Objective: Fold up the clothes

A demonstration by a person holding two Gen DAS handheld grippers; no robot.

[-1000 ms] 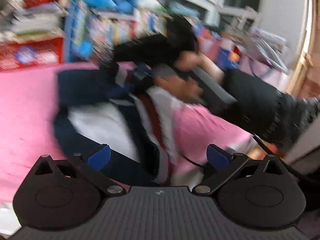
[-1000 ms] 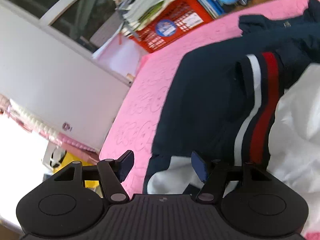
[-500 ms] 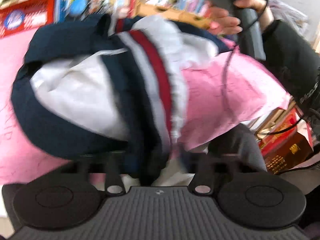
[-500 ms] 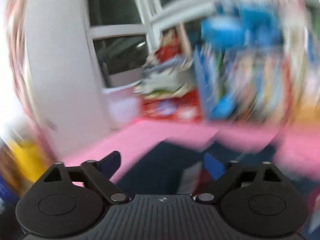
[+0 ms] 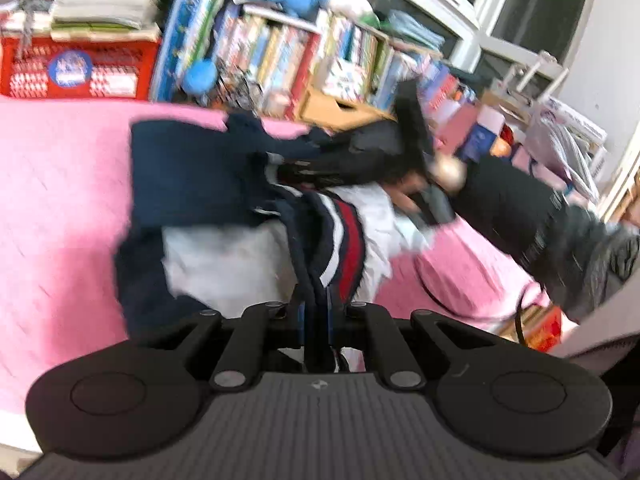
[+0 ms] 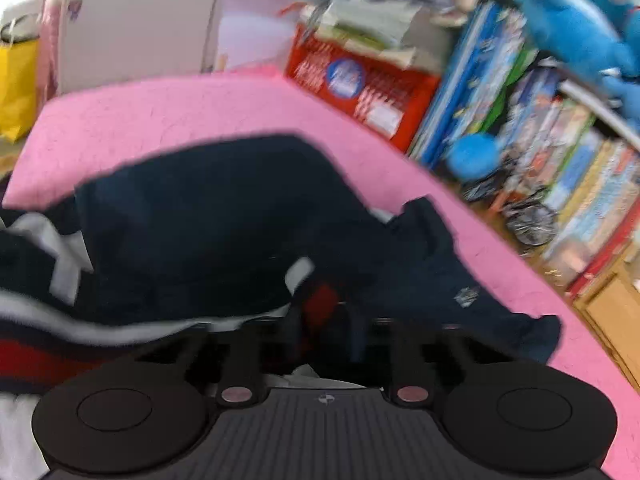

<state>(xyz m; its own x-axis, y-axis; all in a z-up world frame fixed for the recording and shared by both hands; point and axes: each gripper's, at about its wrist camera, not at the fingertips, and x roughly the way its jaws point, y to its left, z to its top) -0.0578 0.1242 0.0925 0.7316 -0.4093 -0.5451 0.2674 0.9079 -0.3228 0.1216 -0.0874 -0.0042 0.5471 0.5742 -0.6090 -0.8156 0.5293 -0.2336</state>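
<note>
Left gripper (image 5: pixel 318 322) is pinching a bunched fold of the jacket (image 5: pixel 192 184), jaws nearly together on soft navy cloth with white and red stripes. The jacket is lying crumpled on the pink quilted bed (image 5: pixel 52 200), white lining showing. Right gripper (image 6: pixel 326 332) is clamping another navy fold, jaws close together; motion blur is smearing the fabric edges there.

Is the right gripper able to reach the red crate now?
Probably not: the right gripper is shut on the navy jacket, and the red crate stands beyond the pink bed.
</note>
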